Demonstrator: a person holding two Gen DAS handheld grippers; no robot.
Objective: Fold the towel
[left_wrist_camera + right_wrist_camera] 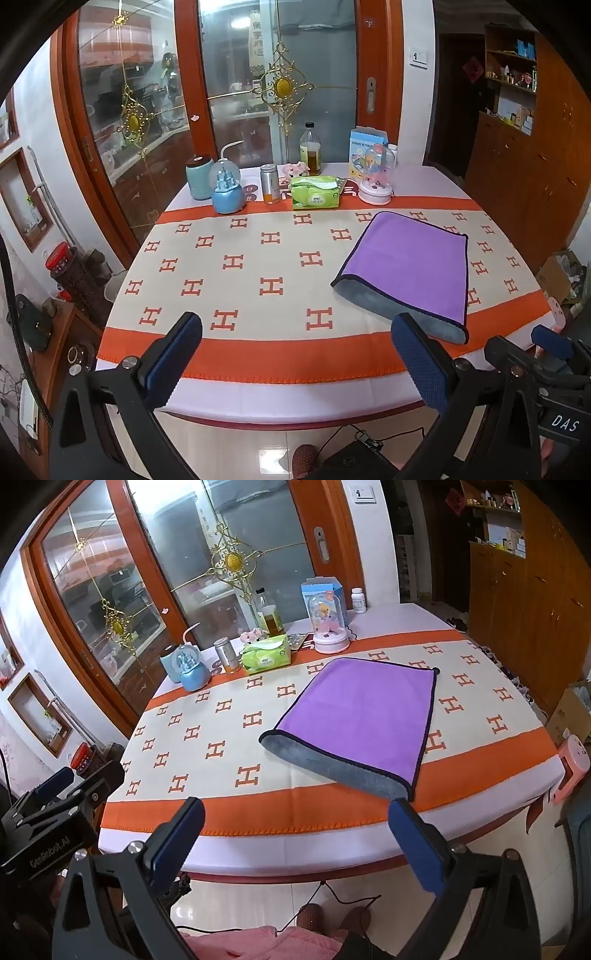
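Observation:
A purple towel [412, 264] with a dark edge and grey underside lies folded on the table, right of centre; its grey fold faces the near edge. It also shows in the right wrist view [360, 714]. My left gripper [295, 354] is open and empty, held back over the table's near edge, left of the towel. My right gripper [295, 836] is open and empty, near the table's front edge, just short of the towel's grey fold. The right gripper also shows at the lower right of the left wrist view [532, 350].
The table [258, 398] has an orange and cream H-pattern cloth. At the back stand a teal cup [199, 177], a blue snow globe [227, 192], a silver can [269, 182], a green tissue pack [316, 192], an oil bottle [310, 149] and a pink dome toy [376, 177].

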